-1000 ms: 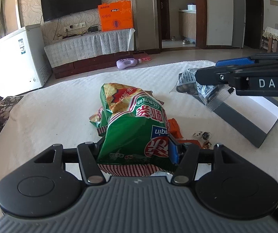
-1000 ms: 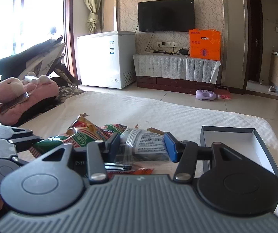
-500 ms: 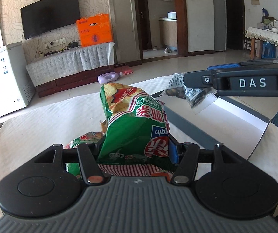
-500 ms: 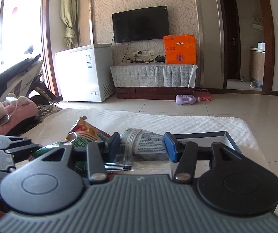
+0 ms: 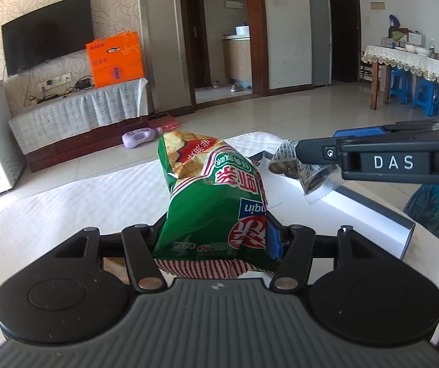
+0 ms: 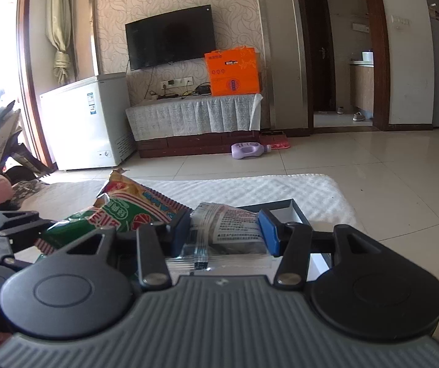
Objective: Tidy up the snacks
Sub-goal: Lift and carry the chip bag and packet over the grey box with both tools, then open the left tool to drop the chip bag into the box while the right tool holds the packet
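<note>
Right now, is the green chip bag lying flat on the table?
No, the left hand-held gripper holds the chip bag up off the table.

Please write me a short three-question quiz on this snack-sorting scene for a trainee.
1. True or false: the left gripper is shut on the green chip bag.
2. What does the right gripper hold?
A. a purple bottle
B. a clear printed snack packet
C. nothing
3. Name the open container beside the right gripper on the white tablecloth.

Key
1. True; the fingers pinch its lower end.
2. B.
3. The shallow grey-rimmed box, white inside.
</note>
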### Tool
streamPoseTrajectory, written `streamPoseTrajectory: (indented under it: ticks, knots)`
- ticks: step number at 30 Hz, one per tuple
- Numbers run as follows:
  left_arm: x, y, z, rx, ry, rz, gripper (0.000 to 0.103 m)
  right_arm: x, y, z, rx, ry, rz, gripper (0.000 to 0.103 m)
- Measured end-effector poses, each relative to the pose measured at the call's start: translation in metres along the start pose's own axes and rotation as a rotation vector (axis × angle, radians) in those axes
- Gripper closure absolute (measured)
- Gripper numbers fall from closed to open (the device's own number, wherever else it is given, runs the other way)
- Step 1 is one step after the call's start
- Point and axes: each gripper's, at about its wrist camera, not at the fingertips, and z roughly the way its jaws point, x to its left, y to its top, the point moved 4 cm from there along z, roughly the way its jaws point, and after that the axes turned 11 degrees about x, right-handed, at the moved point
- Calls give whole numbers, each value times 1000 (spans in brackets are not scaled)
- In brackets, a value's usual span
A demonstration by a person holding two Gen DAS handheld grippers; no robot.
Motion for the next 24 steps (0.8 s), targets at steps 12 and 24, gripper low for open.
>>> streamPoseTrajectory:
  ticks: [12, 24]
  knots:
    - [-35, 50, 113, 53, -58, 16, 39, -42, -9, 4, 40, -76, 66, 50]
    - [-36, 32, 147, 89, -65, 59, 20, -45, -17, 16, 101, -56, 75, 55]
